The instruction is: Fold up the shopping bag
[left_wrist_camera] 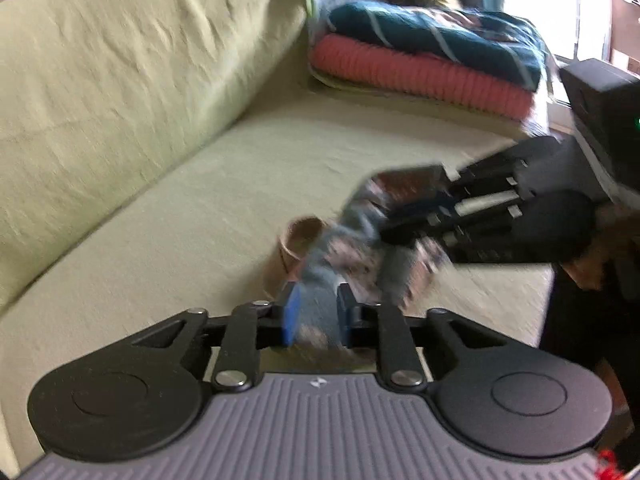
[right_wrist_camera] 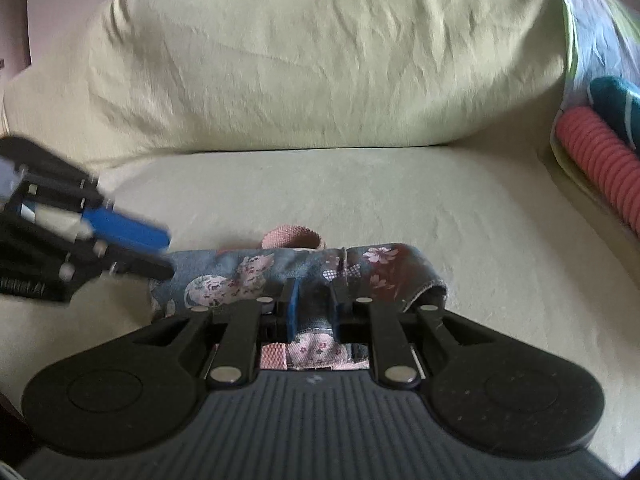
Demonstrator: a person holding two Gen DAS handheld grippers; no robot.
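Note:
The shopping bag [right_wrist_camera: 240,272] is blue-grey floral cloth, rolled into a thick bundle just above the couch seat. A pink handle loop [right_wrist_camera: 292,238] sticks out behind it. My right gripper [right_wrist_camera: 314,308] is shut on the middle of the bundle. In the left wrist view the bag [left_wrist_camera: 352,248] runs from the right gripper [left_wrist_camera: 404,204] down to my left gripper [left_wrist_camera: 317,312], which is shut on its near end; the handle [left_wrist_camera: 300,240] shows beside it. From the right wrist view the left gripper [right_wrist_camera: 167,253] is blurred at the bag's left end.
The couch seat [right_wrist_camera: 400,200] and back cushion [right_wrist_camera: 320,60] have a pale green cover. Folded pink [left_wrist_camera: 420,76] and teal striped [left_wrist_camera: 432,36] textiles are stacked at the right end of the couch. A hand [left_wrist_camera: 596,264] holds the right gripper. A bright window is at the far right.

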